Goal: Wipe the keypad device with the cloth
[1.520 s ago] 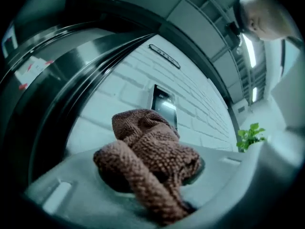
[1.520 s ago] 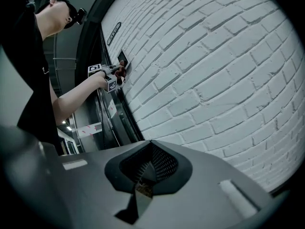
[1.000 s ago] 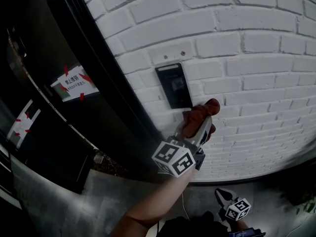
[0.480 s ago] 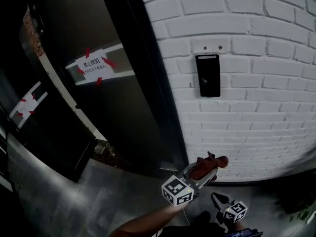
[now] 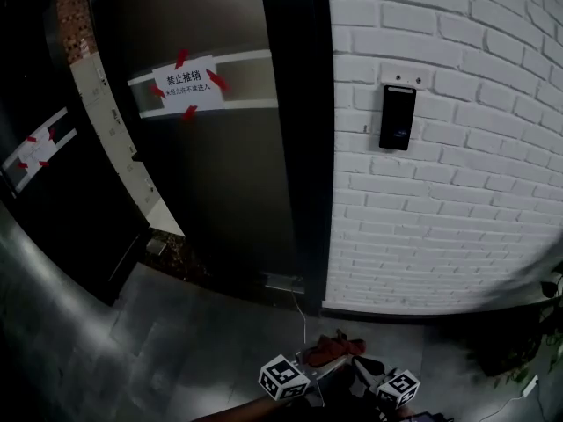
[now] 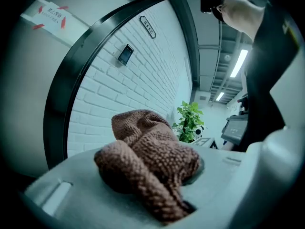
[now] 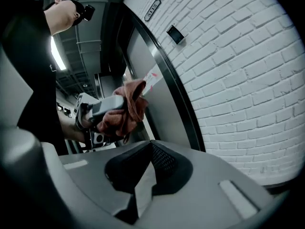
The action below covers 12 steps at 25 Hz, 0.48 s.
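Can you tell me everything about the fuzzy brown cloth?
The cloth is reddish brown with a bumpy, looped surface, like a knitted or towel fabric. It is scrunched into a soft lump with thick rolled folds, not spread flat. The left gripper has its jaws shut on it, and the bunch bulges out past their tips. In the head view it is held low, near the floor, well below the keypad device on the white brick wall and not touching it. Only the gripper touches it.

Left gripper (image 5: 327,361) clamps cloth (image 6: 147,161); right gripper (image 7: 143,175) fingers closed.
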Available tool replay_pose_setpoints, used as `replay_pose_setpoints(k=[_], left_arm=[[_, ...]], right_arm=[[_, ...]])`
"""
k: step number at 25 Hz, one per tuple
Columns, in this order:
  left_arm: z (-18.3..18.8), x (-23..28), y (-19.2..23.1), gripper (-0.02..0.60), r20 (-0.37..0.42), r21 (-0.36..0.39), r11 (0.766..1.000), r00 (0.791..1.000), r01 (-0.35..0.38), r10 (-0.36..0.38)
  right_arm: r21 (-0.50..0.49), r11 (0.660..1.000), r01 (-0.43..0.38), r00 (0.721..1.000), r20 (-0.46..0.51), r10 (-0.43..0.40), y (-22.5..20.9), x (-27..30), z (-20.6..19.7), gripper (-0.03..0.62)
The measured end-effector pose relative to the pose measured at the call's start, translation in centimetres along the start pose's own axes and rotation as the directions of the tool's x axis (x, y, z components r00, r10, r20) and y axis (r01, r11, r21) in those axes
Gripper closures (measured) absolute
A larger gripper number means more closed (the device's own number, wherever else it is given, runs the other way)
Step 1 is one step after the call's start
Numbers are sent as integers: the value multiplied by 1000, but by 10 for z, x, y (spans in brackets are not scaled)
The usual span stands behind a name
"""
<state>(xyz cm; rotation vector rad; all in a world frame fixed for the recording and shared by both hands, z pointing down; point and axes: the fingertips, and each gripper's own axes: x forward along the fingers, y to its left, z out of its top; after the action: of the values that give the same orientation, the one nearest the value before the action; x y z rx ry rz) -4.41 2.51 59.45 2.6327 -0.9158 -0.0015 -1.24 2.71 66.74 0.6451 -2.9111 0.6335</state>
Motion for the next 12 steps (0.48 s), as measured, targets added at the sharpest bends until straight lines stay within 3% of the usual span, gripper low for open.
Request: replay_pose_setpoints(k=[6, 12], left_arm=[[-56, -40, -26, 456, -53, -21, 1000, 999, -8, 7], [-84, -64, -35, 456, -80, 23, 999, 996, -39, 40]], right_arm=[[-23, 1000, 8, 1000, -1, -8, 46, -24, -23, 594], [-57, 998, 27, 1000, 5, -27, 73, -40, -35, 594]])
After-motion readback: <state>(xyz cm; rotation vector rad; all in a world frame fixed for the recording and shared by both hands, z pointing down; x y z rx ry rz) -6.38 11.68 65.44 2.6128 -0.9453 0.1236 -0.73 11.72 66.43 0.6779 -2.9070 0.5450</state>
